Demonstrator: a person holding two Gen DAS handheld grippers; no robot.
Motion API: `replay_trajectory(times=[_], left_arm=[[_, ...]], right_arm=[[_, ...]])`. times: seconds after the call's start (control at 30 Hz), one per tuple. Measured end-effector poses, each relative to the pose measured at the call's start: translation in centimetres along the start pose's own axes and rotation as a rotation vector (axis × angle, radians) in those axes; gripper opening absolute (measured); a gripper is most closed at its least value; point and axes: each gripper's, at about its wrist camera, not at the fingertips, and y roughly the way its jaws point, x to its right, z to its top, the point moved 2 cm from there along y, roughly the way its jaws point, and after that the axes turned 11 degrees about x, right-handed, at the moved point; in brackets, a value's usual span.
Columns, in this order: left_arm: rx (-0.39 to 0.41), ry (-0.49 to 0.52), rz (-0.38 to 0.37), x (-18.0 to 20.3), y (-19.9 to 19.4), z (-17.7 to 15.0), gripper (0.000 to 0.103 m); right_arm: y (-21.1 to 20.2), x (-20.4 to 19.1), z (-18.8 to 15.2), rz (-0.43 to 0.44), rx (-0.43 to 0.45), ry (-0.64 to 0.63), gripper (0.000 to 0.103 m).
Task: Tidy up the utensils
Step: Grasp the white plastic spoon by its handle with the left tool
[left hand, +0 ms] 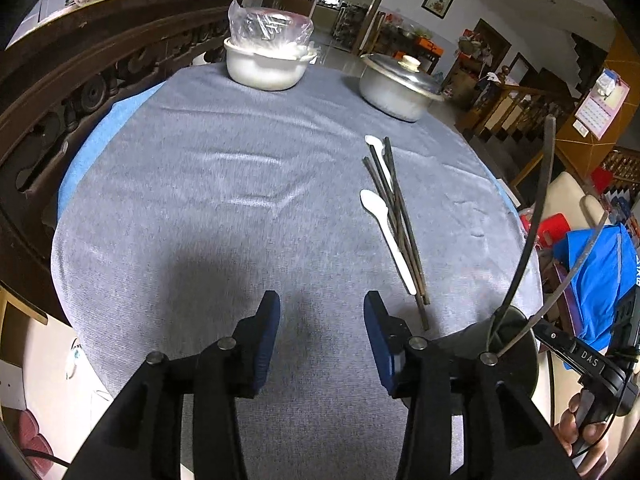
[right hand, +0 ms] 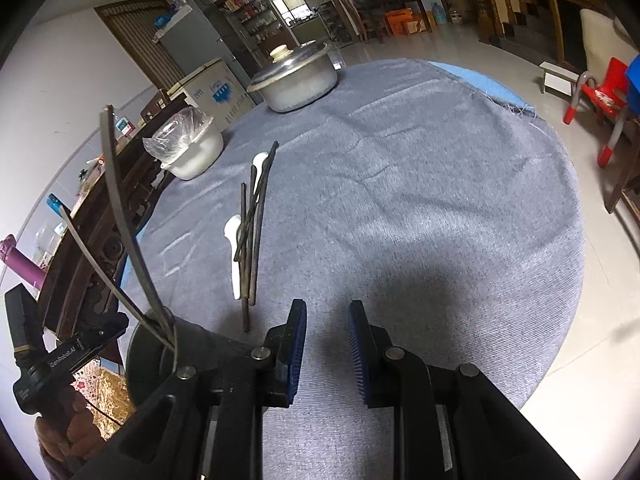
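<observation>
Several dark chopsticks (left hand: 400, 220) lie in a loose bundle on the grey tablecloth (left hand: 224, 184), with two white spoons among them: one near (left hand: 385, 229), one far (left hand: 376, 145). My left gripper (left hand: 322, 312) is open and empty, just left of the bundle's near end. A dark round holder (left hand: 516, 344) with two utensils standing in it sits at the table's near right edge. In the right wrist view the chopsticks (right hand: 252, 224) and the near spoon (right hand: 234, 248) lie ahead left of my right gripper (right hand: 327, 316), which is open and empty. The holder (right hand: 160, 356) is to its left.
A white pot covered with a plastic bag (left hand: 266, 60) and a lidded metal pot (left hand: 396, 84) stand at the table's far side. A dark carved wooden cabinet (left hand: 80, 92) runs along the left. A red child's chair (right hand: 604, 96) stands on the floor to the right.
</observation>
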Motion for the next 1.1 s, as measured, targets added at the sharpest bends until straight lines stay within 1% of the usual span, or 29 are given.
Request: replay_trajectory(times=[0.23,0.37,0.47,0.63,0.73,0.8,0.87,1.1], left_arm=[[-0.003,0.020,0.017,0.8,1.5,1.0,0.049],[-0.026,0.053,0.009,2.1,3.9,2.1,0.050],[-0.045,0.068,-0.014,3.1,5.9,2.9,0.050],[-0.071,0.080,-0.028,4.4,9.2,4.1,0.050],[-0.088,0.137,-0.034,6.1,10.8,4.2,0.050],[-0.095,0.181,-0.019,7.1,11.7,4.0,0.050],[-0.109,0.204,-0.009,7.7,12.6,3.9,0.050],[-0.168,0.176,-0.012,7.7,15.5,3.5,0.050]], right_arm=[[0.7,0.8,-0.3,-0.004,-0.016,0.016,0.023],[0.7,1.2,-0.3,-0.009,-0.016,0.026,0.023],[0.7,1.5,-0.2,-0.012,-0.015,0.032,0.023],[0.7,2.1,-0.2,-0.018,-0.016,0.042,0.023],[0.8,2.5,-0.1,-0.020,-0.014,0.051,0.023],[0.9,2.7,-0.1,-0.021,-0.016,0.058,0.023],[1.1,3.0,-0.1,-0.022,-0.018,0.062,0.023],[1.8,4.6,-0.1,-0.038,-0.030,0.092,0.023]])
